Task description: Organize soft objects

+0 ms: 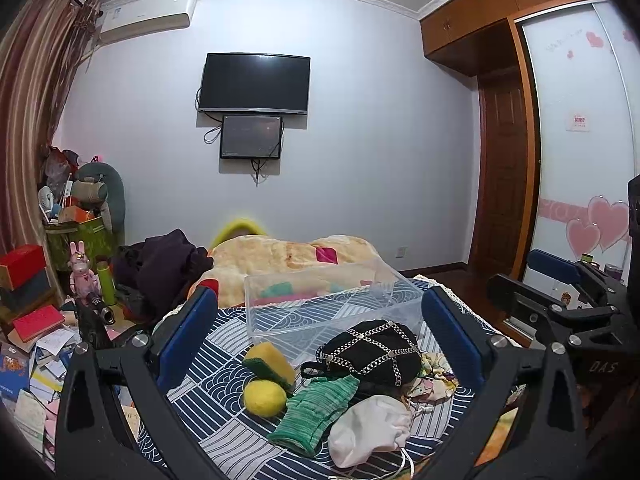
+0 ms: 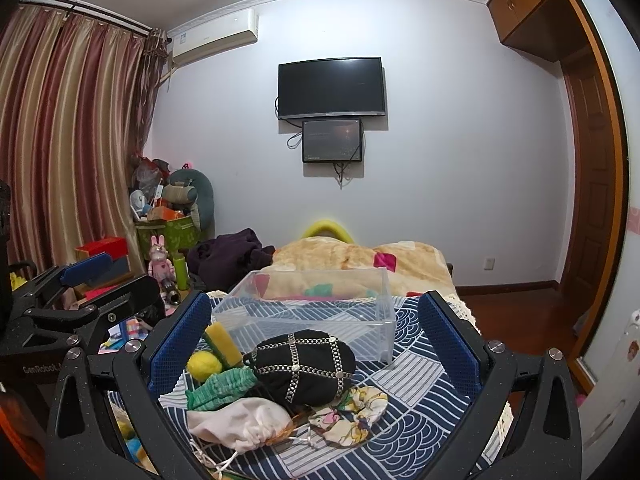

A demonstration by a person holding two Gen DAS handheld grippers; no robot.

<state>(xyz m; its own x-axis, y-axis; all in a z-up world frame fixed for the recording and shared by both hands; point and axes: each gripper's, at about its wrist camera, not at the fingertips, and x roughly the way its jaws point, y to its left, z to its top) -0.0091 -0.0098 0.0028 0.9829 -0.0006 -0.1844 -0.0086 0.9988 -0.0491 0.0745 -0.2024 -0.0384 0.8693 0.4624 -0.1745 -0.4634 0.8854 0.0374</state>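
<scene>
A pile of soft things lies on the patterned bedspread in front of a clear plastic box: a black chain-trimmed pouch, a yellow sponge, a yellow felt ball, a green knit sock, a white drawstring bag and a floral scrunchie. My left gripper is open and empty above the pile. My right gripper is open and empty above it too.
A beige blanket and dark clothes lie behind the box. Cluttered boxes, books and a green bin stand at the left. A wardrobe and door are at the right. A TV hangs on the wall.
</scene>
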